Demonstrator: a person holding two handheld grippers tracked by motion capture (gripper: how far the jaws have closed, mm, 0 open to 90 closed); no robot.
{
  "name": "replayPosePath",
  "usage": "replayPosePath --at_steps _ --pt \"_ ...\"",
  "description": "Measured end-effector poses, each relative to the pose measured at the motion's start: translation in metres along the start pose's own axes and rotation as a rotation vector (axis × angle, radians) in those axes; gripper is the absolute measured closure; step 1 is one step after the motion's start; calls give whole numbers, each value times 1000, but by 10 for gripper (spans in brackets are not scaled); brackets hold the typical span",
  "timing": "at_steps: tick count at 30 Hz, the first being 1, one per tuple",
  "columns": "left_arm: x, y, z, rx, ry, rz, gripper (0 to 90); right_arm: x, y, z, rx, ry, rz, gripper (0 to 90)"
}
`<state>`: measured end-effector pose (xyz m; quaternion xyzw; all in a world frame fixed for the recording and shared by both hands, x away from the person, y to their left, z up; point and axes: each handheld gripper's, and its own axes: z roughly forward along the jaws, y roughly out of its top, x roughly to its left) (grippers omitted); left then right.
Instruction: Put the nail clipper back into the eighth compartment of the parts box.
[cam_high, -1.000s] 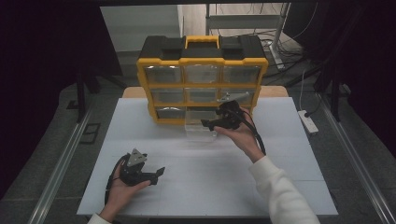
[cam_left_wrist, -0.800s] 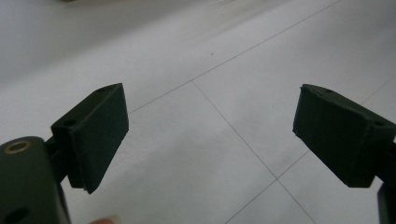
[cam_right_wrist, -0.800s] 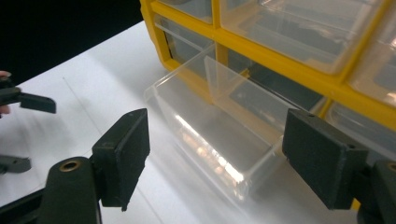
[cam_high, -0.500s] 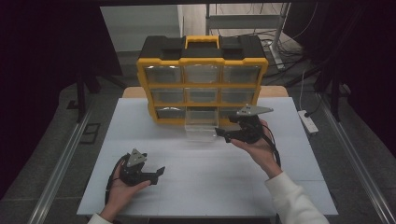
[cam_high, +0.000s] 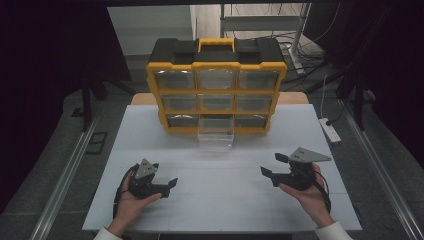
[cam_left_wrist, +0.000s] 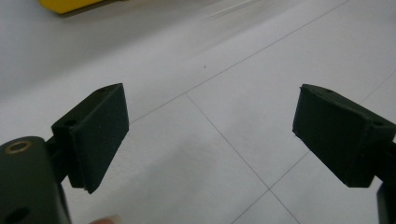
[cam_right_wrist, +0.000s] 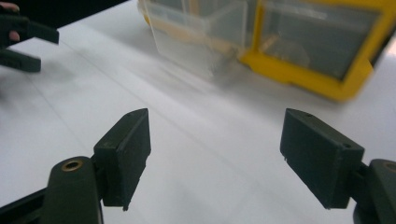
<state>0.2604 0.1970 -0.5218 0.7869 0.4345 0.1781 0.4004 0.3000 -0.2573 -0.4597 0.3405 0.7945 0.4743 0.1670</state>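
Both tools gape wide and hold nothing: left tool (cam_high: 167, 183) and right tool (cam_high: 274, 165) low over the worktop (cam_high: 220, 200), clear drawer (cam_high: 216, 134) pulled out of the yellow organizer (cam_high: 216, 85)

— What sort of place is this?
— A lab or workshop. Beyond the left gripper (cam_high: 170, 183) and right gripper (cam_high: 272, 166) stands a yellow parts organizer (cam_high: 216, 86); behind it, tangled cables (cam_high: 300, 45); right of the right gripper, a power strip (cam_high: 330, 130) on the floor.
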Motion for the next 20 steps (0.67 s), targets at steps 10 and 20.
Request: replayPosePath --at_steps 10,20 --pt "-1 1 -1 -15 -1 3 113 -18 -45 -23 16 -23 72 244" --pt "0 2 -1 -21 2 -2 113 -21 -50 -20 22 -32 60 243"
